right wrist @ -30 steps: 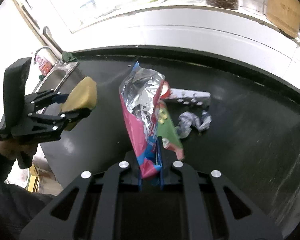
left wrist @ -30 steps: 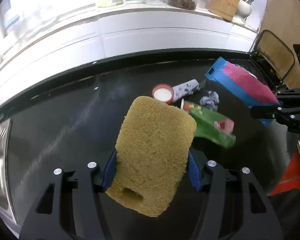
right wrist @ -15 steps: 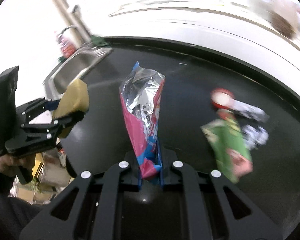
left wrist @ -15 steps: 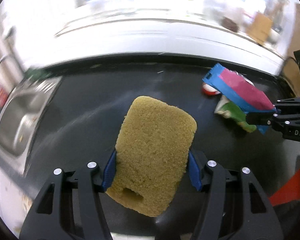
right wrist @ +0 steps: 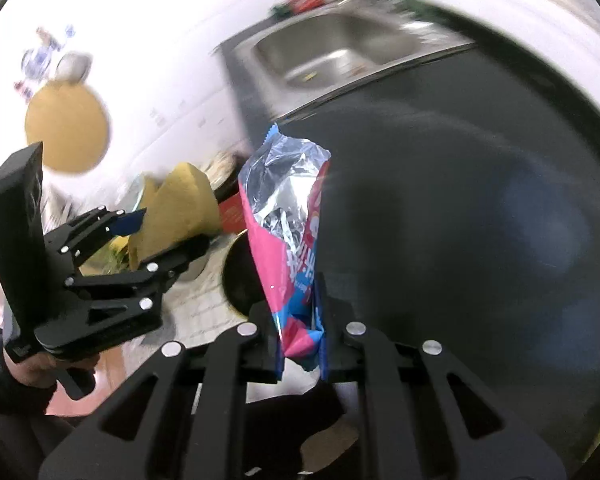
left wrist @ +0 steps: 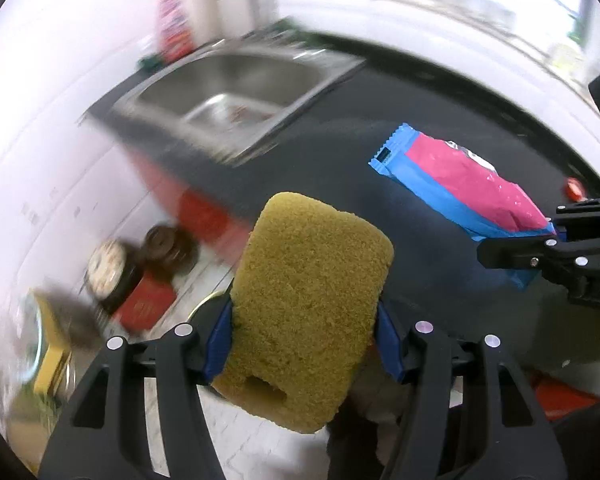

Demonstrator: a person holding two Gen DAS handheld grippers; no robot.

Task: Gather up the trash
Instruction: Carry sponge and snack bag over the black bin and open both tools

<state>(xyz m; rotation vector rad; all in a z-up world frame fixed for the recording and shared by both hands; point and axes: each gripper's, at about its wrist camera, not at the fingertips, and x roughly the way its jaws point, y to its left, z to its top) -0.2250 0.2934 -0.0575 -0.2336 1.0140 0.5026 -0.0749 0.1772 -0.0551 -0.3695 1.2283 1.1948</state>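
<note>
Sponge (left wrist: 312,312) sitting in left gripper (left wrist: 304,336) jaws; right gripper (right wrist: 300,340) pinching snack wrapper (right wrist: 288,236), long axis pointing toward desk (right wrist: 460,200) edge by sink (right wrist: 340,56).

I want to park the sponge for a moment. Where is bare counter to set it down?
The dark counter is bare between the sink and the pink wrapper held in the right gripper. Off the counter's end, below the sponge, the floor is crowded with jars and a box.

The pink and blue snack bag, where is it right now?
The pink and blue snack bag is pinched in the right tongs, above the dark counter's edge, beside the sponge.
</note>
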